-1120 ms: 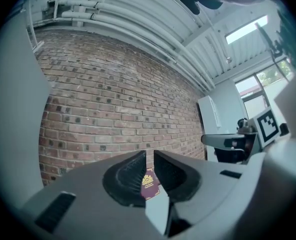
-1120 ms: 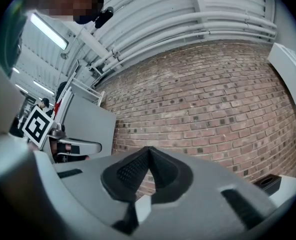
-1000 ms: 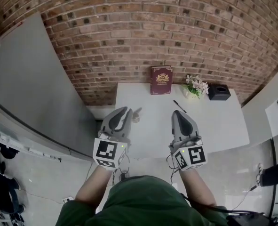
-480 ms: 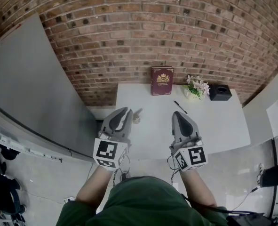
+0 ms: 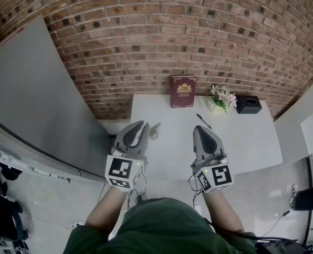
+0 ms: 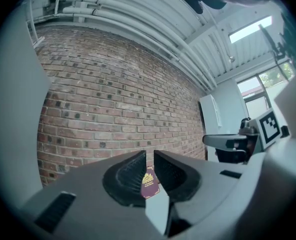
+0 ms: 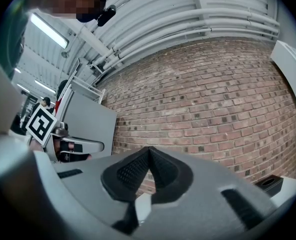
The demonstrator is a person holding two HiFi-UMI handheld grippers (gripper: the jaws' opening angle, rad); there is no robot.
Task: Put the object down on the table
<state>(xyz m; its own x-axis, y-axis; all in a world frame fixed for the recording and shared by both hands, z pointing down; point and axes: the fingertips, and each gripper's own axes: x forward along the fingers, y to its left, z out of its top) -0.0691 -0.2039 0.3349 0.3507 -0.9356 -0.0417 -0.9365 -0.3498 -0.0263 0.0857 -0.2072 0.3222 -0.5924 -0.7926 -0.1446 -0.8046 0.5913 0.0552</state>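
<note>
Looks basically done to me. The left gripper (image 5: 144, 126) hangs over the table's (image 5: 241, 142) near-left edge, its jaws just a narrow slit apart with nothing in them. A small shiny object (image 5: 154, 133) (can't tell what it is) sits on the table just beside its tip. The red book (image 5: 182, 91) stands at the back edge. The right gripper (image 5: 200, 129) is held alongside, pointing at the wall, pinched closed and empty.

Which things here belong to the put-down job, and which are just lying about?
Job: table; left gripper, open, empty; right gripper, shut, empty; small item by the left gripper, possibly the object.
Lying about: maroon book; flowers; black box; pen.
</note>
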